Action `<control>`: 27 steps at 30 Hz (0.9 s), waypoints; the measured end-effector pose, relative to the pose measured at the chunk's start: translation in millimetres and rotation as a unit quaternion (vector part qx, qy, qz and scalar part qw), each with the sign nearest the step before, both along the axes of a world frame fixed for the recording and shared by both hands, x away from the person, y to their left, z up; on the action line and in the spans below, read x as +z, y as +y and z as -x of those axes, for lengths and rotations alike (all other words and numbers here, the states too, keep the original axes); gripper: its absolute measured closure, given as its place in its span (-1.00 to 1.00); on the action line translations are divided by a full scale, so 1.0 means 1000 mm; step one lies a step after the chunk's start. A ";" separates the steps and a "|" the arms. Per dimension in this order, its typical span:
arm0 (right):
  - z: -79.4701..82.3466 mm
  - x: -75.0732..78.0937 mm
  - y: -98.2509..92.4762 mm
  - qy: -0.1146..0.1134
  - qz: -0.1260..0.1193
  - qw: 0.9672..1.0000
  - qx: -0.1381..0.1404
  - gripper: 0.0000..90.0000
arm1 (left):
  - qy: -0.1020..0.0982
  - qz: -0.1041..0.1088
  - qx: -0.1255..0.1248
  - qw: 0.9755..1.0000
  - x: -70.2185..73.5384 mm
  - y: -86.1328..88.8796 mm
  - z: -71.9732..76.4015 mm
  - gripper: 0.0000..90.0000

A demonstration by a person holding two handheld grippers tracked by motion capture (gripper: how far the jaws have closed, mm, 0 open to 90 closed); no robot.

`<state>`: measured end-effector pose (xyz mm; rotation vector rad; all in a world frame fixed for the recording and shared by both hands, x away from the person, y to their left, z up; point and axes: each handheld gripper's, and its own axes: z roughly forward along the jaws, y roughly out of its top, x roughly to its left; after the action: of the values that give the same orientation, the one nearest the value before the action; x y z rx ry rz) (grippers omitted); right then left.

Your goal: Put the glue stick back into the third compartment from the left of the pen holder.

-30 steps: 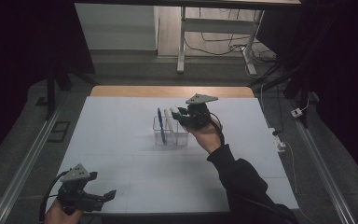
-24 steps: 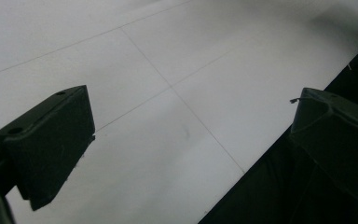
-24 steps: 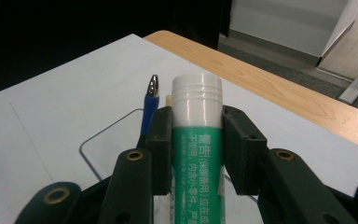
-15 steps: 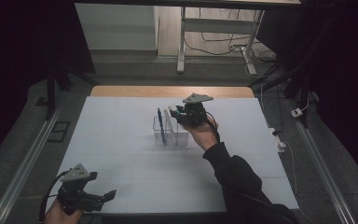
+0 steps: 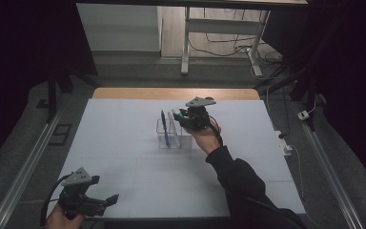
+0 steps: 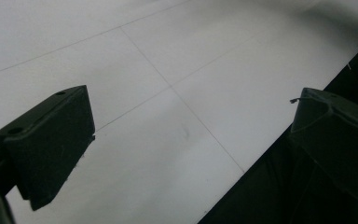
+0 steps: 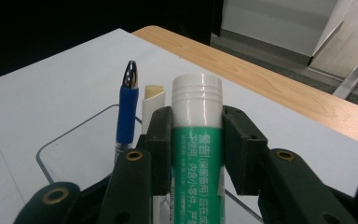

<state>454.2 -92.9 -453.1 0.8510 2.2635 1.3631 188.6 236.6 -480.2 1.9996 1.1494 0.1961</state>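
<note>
My right gripper (image 5: 180, 116) is shut on a green and white glue stick (image 7: 196, 140), held upright with its white cap end (image 5: 176, 113) at the top. It hangs over the right part of a clear plastic holder (image 5: 173, 140) near the middle of the white table (image 5: 124, 124). A blue pen (image 7: 127, 105) and a white stick with a pale tip (image 7: 153, 99) stand in that holder (image 7: 56, 144). The pen (image 5: 164, 128) leans at the holder's left side. My left gripper (image 5: 106, 201) rests open at the table's near left corner, its jaws wide apart over bare table (image 6: 168, 60).
A wooden strip (image 5: 171, 93) runs along the table's far edge. Metal rails (image 5: 24, 167) flank the table on both sides. A white plug and cable (image 5: 286, 143) lie off the right edge. The near table edge (image 6: 242, 172) drops into dark space beside the left gripper.
My right gripper has sunk a little with the glue stick, closer to the holder. The left gripper has kept still.
</note>
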 end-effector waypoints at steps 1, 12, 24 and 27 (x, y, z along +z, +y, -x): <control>0.000 0.000 0.000 -0.001 -0.001 1.000 0.001 0.44 | 0.000 0.000 0.000 1.000 0.000 0.000 0.000 -1.00; 0.007 -0.001 -0.005 -0.001 0.014 1.000 0.008 0.42 | 0.000 0.000 -0.001 1.000 0.000 0.000 0.000 -1.00; 0.011 0.004 -0.014 0.008 0.020 1.000 0.006 0.11 | 0.000 -0.002 0.000 1.000 0.000 -0.001 0.000 -1.00; 0.011 0.005 -0.014 0.020 0.021 1.000 0.010 -0.02 | 0.000 -0.001 0.000 1.000 0.000 -0.001 0.000 -1.00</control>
<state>443.1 -106.4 -448.4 0.8514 2.3274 1.3134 188.7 236.0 -480.3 2.0015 1.1506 0.1968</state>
